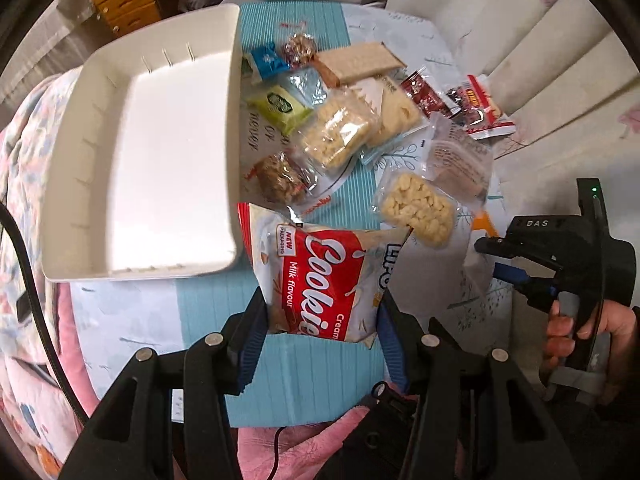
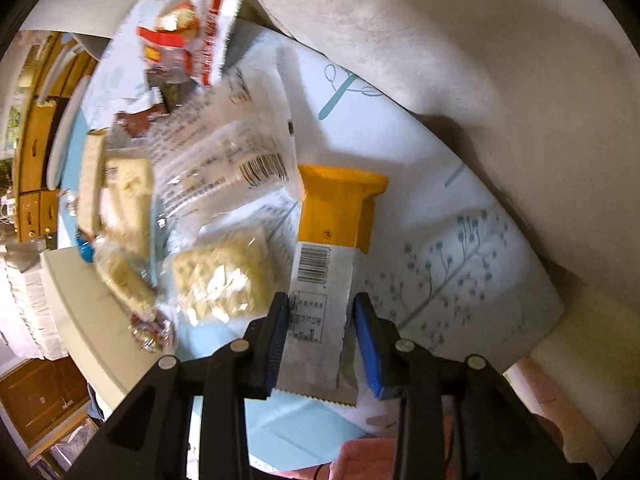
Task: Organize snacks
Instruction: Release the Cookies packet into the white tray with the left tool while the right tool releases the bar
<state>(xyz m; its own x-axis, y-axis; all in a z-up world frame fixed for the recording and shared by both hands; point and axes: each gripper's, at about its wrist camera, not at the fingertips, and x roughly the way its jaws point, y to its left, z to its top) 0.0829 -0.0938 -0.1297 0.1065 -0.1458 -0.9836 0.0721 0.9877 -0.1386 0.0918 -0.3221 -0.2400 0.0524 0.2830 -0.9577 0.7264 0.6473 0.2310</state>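
Cookie bag (image 1: 320, 276) lies on the bed just right of the white tray's (image 1: 100, 152) near corner, long axis toward the left gripper (image 1: 320, 340), near end between wide jaws. Right gripper (image 2: 320, 344), jaws narrow, straddles the orange-ended packet (image 2: 324, 280), apparently not clamped.

The cookie bag (image 1: 320, 280) was red and white with white lettering. The tray (image 1: 152, 160) was plain cream. The bedsheet (image 1: 296, 360) was pale blue with leafy sprigs. The wrapper (image 2: 328, 268) was orange and silver with a black barcode.
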